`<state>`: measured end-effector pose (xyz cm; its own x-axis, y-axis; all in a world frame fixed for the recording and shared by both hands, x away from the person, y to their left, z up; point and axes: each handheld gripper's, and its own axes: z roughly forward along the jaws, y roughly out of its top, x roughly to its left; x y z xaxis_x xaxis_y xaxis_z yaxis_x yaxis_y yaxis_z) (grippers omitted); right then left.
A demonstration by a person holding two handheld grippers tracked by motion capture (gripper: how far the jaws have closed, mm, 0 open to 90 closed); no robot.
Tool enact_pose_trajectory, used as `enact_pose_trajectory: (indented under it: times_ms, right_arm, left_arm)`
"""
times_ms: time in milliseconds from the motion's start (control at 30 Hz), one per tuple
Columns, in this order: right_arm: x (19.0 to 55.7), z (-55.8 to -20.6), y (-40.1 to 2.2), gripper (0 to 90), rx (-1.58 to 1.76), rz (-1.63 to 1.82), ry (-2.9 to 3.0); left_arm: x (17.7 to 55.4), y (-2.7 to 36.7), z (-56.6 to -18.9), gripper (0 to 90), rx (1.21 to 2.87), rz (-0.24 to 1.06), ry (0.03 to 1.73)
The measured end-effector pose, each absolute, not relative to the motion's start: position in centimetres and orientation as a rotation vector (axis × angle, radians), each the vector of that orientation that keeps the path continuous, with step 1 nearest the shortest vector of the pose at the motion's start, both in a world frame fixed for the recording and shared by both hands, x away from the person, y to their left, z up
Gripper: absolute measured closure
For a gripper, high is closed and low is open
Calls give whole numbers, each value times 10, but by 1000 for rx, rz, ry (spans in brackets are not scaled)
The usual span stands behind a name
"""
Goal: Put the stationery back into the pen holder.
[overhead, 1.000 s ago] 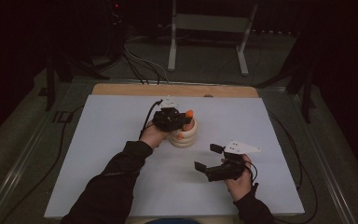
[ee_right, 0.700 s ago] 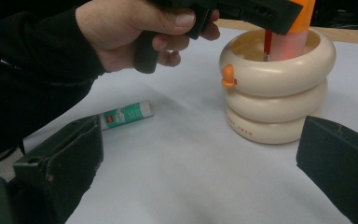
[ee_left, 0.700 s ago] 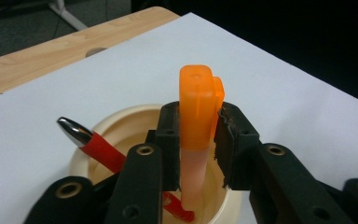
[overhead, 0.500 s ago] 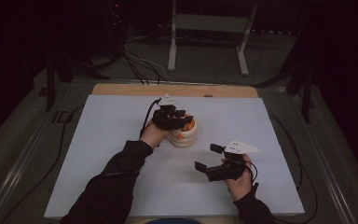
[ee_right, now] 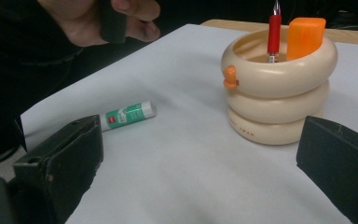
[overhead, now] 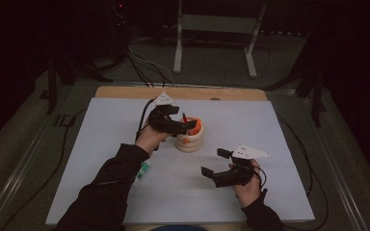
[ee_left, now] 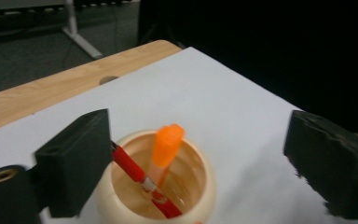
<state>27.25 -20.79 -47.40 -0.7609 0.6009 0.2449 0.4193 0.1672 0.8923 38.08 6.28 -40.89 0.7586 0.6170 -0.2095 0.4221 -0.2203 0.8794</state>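
White-covered table carries cream holder and glue stick.

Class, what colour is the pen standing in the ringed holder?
Red pen, clearest in the right gripper view.

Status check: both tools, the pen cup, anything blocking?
Left tool just opened, empty, above cream cup. Red pen and orange marker inside cup. Right tool open, idle. Glue stick loose on mat, not blocking.

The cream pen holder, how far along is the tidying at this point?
Done: a red pen and an orange highlighter stand in the cream pen holder. In hand: nothing; the left gripper, just opened, hangs above the holder, and the right gripper is open and empty. Left: probably the green glue stick lying on the white mat.
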Motion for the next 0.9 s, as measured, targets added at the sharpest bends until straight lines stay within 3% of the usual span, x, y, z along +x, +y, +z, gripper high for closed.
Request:
enact_pose_trajectory:
  times_ms: [900]
  right_arm:
    - [270,-475,-206,3,992,1647,2275]
  left_arm:
    - [313,126,-413,30,1830,289,814]
